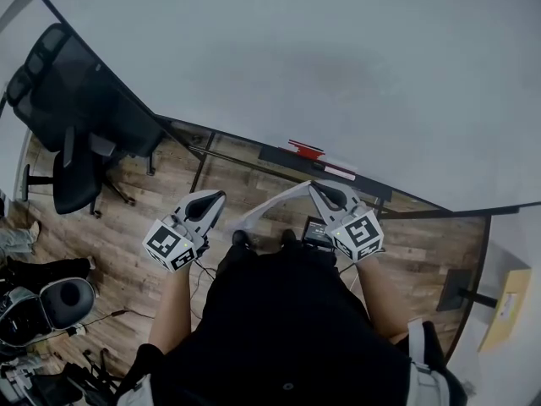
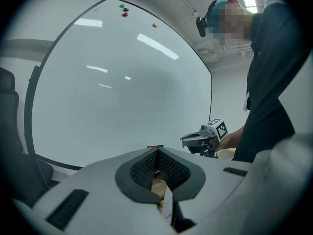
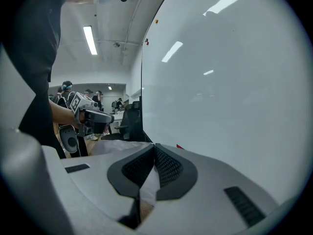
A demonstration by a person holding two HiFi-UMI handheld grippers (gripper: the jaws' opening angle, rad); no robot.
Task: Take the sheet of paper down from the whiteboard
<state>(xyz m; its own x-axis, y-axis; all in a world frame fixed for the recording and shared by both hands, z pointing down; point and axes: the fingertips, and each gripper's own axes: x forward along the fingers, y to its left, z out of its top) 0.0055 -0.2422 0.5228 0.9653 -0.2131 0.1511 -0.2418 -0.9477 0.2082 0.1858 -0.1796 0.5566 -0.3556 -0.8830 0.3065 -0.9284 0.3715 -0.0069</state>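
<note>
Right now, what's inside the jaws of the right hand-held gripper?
An edge of the sheet of paper, with the right hand-held gripper shut on it. The strip pressed between the pads is covered, and the gripper's body hides most of the sheet beyond.

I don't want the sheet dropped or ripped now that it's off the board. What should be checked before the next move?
1. Left gripper shut on the sheet of paper: ok, an edge sits between its jaws.
2. Right gripper shut on the sheet's other end: ok.
3. Sheet free of the whiteboard: ok, it spans between the grippers, off the board.
4. Magnets apart from the sheet: ok, they sit at the board's top.
5. Sheet untorn: cannot tell, it shows mostly edge-on.
6. Spot to put it down: cannot tell, none shows.
</note>
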